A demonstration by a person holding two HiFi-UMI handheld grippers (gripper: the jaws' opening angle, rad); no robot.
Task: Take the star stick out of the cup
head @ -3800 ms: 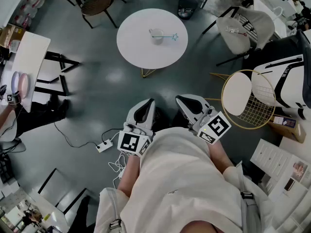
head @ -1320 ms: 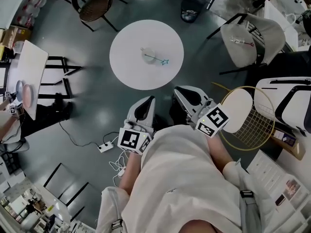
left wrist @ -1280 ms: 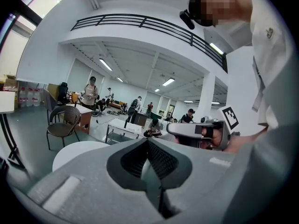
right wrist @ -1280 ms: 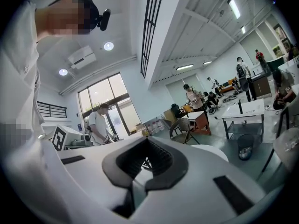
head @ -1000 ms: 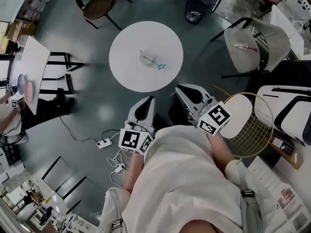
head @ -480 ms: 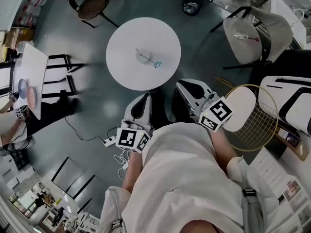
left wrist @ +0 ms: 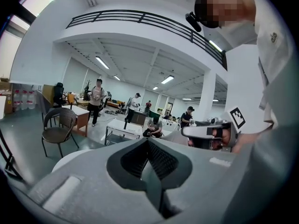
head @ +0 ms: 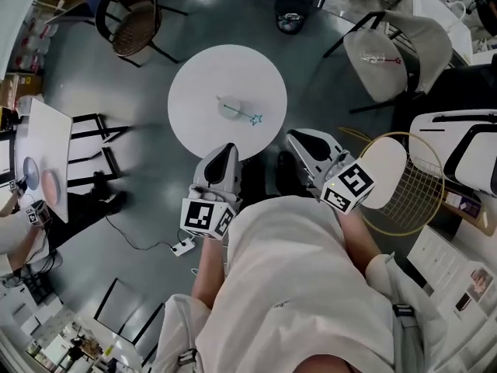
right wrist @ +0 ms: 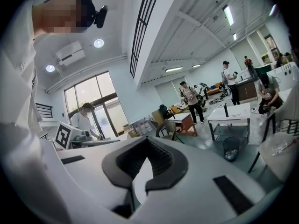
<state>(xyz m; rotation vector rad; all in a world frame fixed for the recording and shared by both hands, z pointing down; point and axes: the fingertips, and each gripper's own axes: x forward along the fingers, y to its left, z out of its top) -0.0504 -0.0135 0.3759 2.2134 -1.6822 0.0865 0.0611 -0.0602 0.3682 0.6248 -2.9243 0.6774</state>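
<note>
In the head view a small pale cup [head: 230, 105] stands near the middle of a round white table [head: 198, 123]. A thin teal star stick [head: 247, 116] leans out of the cup toward the lower right, its star end over the tabletop. My left gripper [head: 227, 149] is shut and holds nothing, its tip at the table's near edge. My right gripper [head: 297, 138] hangs just off the table's right side, also shut with nothing in it. In the left gripper view my left gripper [left wrist: 148, 141] shows its jaws meeting. The right gripper view shows my right gripper [right wrist: 147, 141] the same way. The cup is in neither gripper view.
A wicker chair [head: 128, 18] stands beyond the table at the left, a bin [head: 289, 14] behind it. A white chair [head: 392, 49] at the right has another stick lying on it. A round wire side table [head: 392, 173] is close to my right arm. A power strip [head: 184, 245] lies on the floor.
The table has drawn nearer to both grippers in the head view. The left gripper's tip now reaches the table's near edge. Both grippers stay shut.
</note>
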